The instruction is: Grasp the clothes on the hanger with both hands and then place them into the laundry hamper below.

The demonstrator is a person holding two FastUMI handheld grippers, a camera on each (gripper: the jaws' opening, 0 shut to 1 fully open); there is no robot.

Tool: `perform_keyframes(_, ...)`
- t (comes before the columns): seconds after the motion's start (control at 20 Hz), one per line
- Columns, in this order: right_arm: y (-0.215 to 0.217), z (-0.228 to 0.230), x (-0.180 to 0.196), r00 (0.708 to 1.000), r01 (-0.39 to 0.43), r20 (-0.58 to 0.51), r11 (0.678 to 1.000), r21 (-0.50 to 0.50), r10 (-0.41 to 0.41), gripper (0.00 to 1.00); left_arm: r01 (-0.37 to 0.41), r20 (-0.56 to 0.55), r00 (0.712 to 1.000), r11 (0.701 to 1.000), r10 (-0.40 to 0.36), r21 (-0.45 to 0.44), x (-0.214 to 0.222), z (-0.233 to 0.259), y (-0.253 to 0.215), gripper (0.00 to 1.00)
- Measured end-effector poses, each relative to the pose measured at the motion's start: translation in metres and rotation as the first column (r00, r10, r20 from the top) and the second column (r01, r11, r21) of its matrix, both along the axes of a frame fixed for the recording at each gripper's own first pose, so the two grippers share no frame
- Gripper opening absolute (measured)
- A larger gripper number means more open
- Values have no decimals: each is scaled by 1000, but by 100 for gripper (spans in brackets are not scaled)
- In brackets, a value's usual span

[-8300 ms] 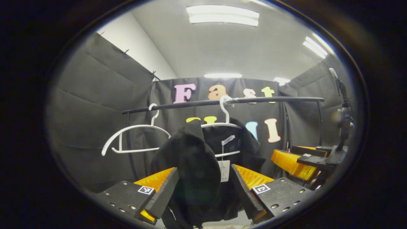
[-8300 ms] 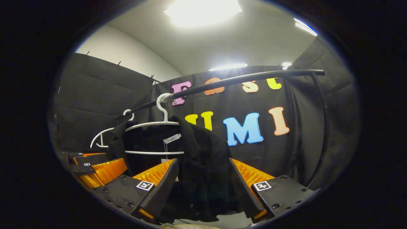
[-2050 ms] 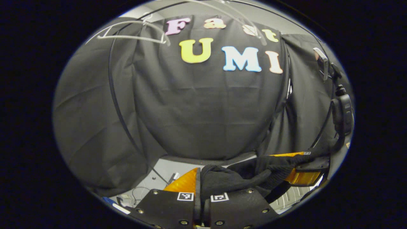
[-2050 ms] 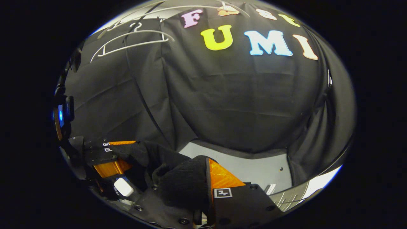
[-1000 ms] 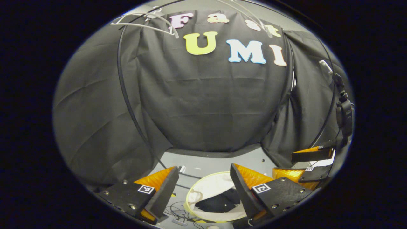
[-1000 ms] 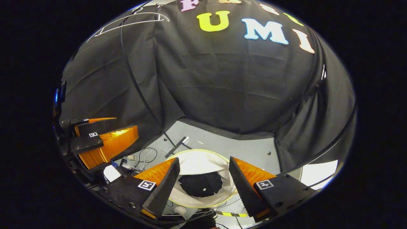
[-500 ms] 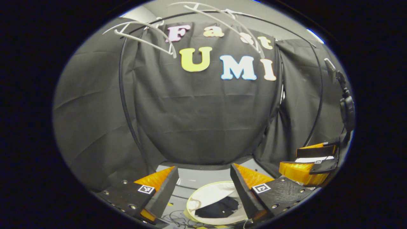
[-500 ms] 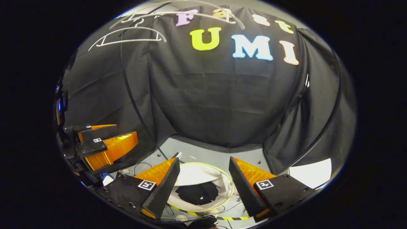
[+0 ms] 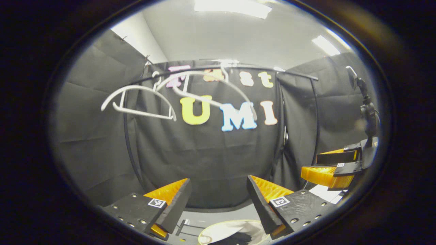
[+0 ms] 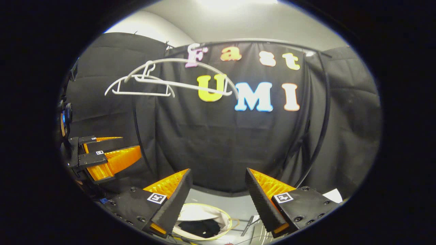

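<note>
In the left gripper view the left gripper (image 9: pixel 218 200) has its two fingers spread wide with nothing between them. Just below the gap, at the bottom edge, sits the laundry hamper (image 9: pixel 211 233), a round white one with a pale rim, and a dark bit of the clothes (image 9: pixel 235 240) lies inside it.

In the right gripper view the right gripper (image 10: pixel 218 195) is likewise spread wide and holds nothing. Below its fingers the hamper (image 10: pixel 197 212) stands on the grey floor (image 10: pixel 235 206), and the black clothes (image 10: pixel 199 228) rest at its bottom, clear of both grippers.

Each gripper also shows in the other's view: the right one (image 9: pixel 335 166) at the right edge of the left gripper view, the left one (image 10: pixel 105 154) at the left edge of the right gripper view, both with fingers apart and bare.

Farther out, two white hangers (image 10: pixel 143 83) hang bare from the black rail (image 10: pixel 259 41) against the black cloth wall (image 10: pixel 221 143). The nearer hanger (image 9: pixel 207 88) is tilted and blurred in the left gripper view; the other hanger (image 9: pixel 136 102) hangs beside it to the left. Ceiling lights (image 9: pixel 231 6) glow above.
</note>
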State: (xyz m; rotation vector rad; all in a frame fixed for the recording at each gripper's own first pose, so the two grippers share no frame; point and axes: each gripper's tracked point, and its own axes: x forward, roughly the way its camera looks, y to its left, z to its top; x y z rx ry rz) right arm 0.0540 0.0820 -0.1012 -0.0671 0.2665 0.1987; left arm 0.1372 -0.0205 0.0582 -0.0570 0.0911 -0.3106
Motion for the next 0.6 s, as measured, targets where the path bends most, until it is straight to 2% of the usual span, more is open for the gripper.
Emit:
perform_keyframes(0.3, -55, 71, -44, 987, 41, 157, 999, 16, -43, 97, -33, 100, 994, 999, 37, -43, -34, 97, -5, 94)
perform_keyframes(0.45, -86, 90, -60, 977, 67, 199, 997, 27, -71, 98, -70, 161, 984, 997, 72, -20, -57, 122, -3, 94)
perform_keyframes(0.6, -117, 102, -73, 961, 102, 256, 995, 13, -102, 100, -92, 177, 979, 995, 96, -31, -73, 132, -7, 94)
